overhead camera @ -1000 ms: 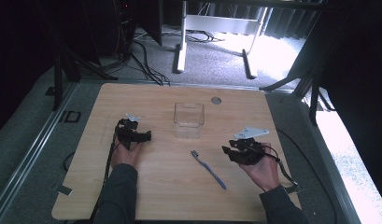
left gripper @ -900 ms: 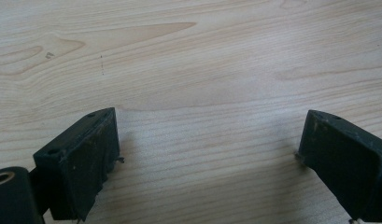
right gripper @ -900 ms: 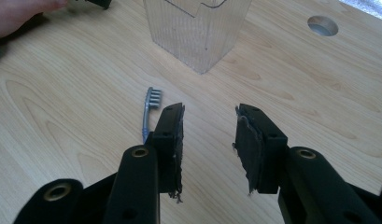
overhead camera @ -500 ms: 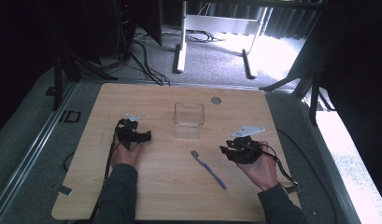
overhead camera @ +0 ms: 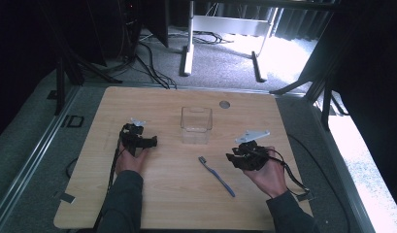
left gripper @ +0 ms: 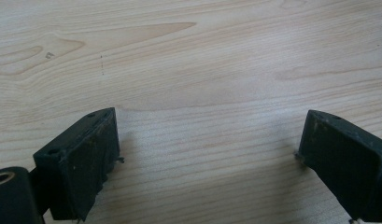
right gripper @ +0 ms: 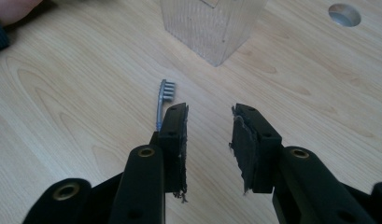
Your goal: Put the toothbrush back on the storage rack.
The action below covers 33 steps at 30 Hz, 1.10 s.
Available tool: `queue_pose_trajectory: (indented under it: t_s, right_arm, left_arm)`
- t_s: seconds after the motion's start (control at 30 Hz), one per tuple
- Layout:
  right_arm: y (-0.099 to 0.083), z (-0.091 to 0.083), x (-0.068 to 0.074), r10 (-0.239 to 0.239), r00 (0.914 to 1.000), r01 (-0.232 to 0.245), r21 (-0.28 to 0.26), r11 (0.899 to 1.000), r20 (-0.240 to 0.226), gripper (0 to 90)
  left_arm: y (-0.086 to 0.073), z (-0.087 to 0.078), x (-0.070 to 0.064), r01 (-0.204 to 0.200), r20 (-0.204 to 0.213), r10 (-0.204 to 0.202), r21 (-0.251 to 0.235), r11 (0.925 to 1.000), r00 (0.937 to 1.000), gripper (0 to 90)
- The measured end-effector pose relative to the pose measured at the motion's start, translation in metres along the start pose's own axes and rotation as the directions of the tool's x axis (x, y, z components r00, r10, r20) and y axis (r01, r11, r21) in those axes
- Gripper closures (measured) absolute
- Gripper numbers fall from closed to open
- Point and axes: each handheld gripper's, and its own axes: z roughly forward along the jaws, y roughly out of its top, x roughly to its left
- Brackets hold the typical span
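Note:
A blue-grey toothbrush (overhead camera: 217,175) lies flat on the wooden table (overhead camera: 176,204), its bristle head (right gripper: 166,89) pointing toward a clear square plastic cup (overhead camera: 196,124) that stands upright mid-table. My right gripper (overhead camera: 233,158) hovers just right of the brush, open, nothing between its jaws; in the right gripper view (right gripper: 208,130) the brush handle runs under the left jaw. My left gripper (overhead camera: 152,141) rests at the table's left, wide open over bare wood (left gripper: 207,135).
A round cable hole (overhead camera: 224,104) sits in the tabletop behind the cup, also seen as the hole (right gripper: 344,14) in the right gripper view. Cables trail from both grippers over the table edges. Floor cables and desk legs lie beyond the far edge.
My right gripper has shifted left, closer to the toothbrush. The left gripper has stayed in place.

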Motion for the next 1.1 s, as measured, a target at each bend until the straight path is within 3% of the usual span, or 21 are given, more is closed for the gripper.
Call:
queue_pose_trajectory:
  t_s: [1.1]
  right_arm:
    - [0.006,0.017,0.006,-0.017,0.9995,0.019,0.091,0.996,-0.025,68.7]
  left_arm:
    - [0.000,0.000,0.000,0.000,0.000,0.000,0.000,1.0000,1.0000,5.5]
